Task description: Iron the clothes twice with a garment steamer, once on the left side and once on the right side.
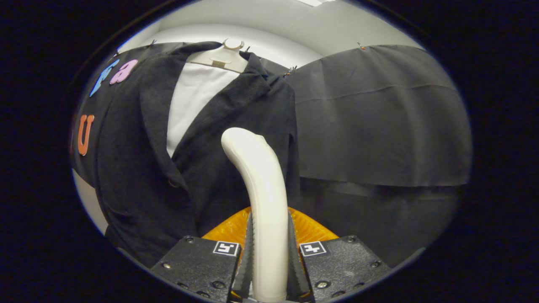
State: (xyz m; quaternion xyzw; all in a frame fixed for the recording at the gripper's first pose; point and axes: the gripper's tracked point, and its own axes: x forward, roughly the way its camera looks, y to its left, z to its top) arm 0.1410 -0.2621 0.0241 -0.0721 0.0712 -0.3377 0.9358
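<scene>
Steamer pinched between both fingers of gripper, its head against jacket on mannequin.

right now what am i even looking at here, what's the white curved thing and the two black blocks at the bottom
This picture comes from a camera mounted on a hand-held gripper, a tool a person carries, looking forward along its two fingers. The black blocks at the bottom are those fingers. They are pressed on both sides of the white curved thing, which is the handle of a garment steamer; its head points away from the camera. Just beyond it hangs a dark jacket over a white shirt, on a pale hanger form. Black cloth behind is the booth wall. The steamer is in front of the jacket; whether it touches is unclear.
</scene>
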